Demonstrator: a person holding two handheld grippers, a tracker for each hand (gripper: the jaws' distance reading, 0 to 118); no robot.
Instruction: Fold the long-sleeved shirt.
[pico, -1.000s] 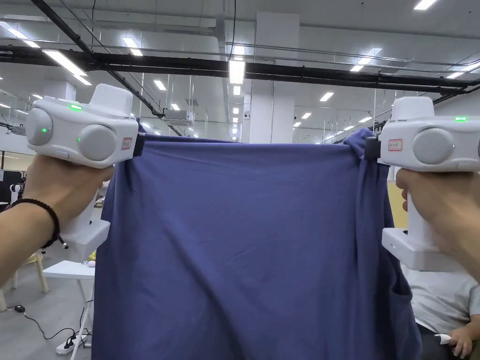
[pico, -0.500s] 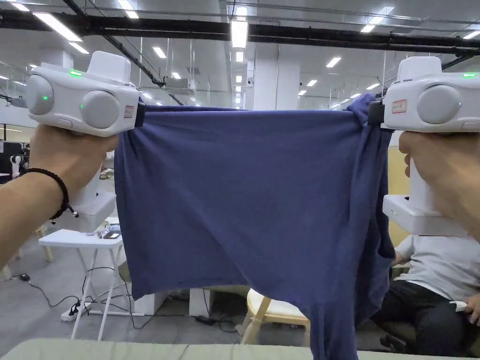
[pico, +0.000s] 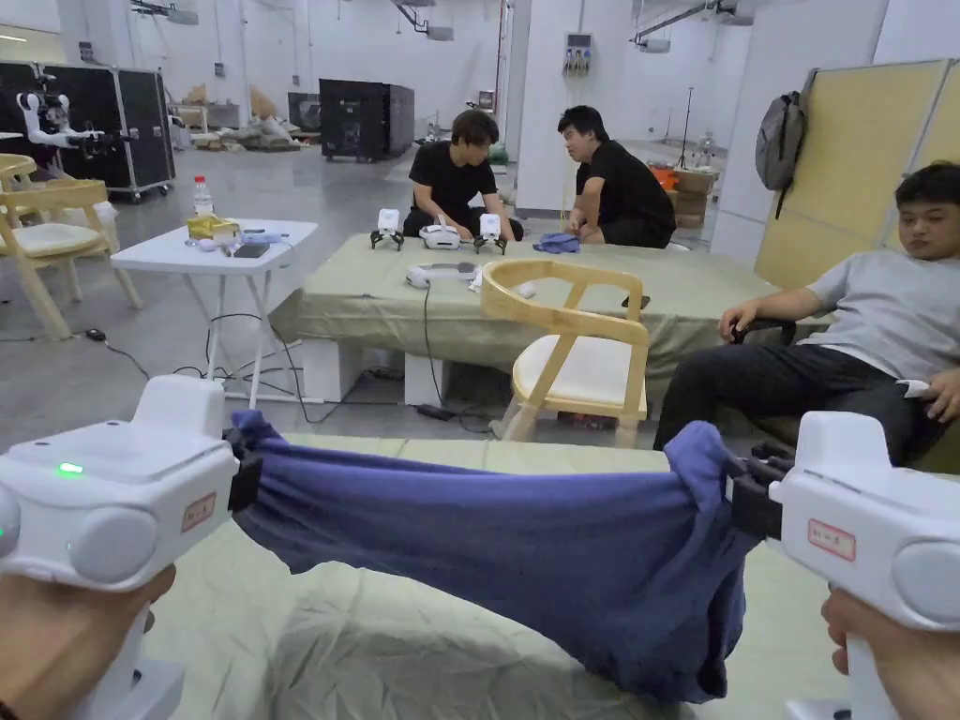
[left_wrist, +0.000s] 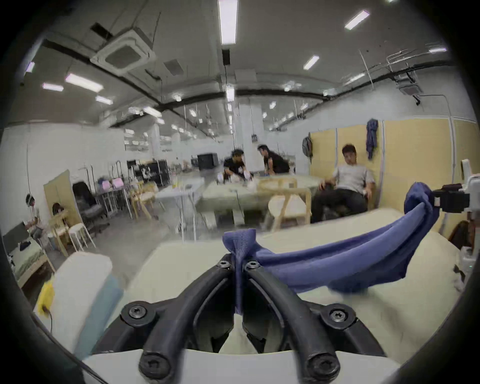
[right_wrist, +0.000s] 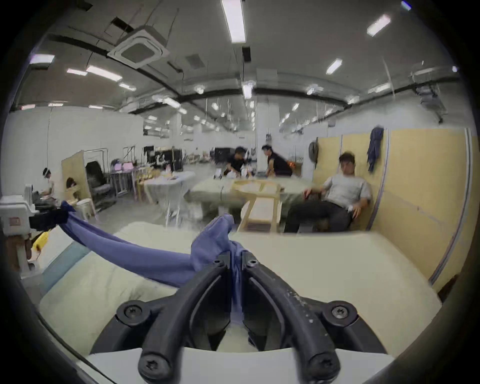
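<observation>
Cloth-covered table (pico: 375, 647), pale green and wrinkled, spreads below everything else. Above the table the shirt (pico: 525, 553) hangs as a soft, matte blue knit, stretched into a sagging band whose lowest fold, toward its right end, brushes the table. The left gripper (pico: 246, 469), smooth white plastic with black ribbed jaws, is at the shirt's left end, jaws pressed together on a bunched corner. The right gripper (pico: 745, 497) pinches the shirt's right end the same way. Each casing carries a small red-bordered label, too small to read.
</observation>
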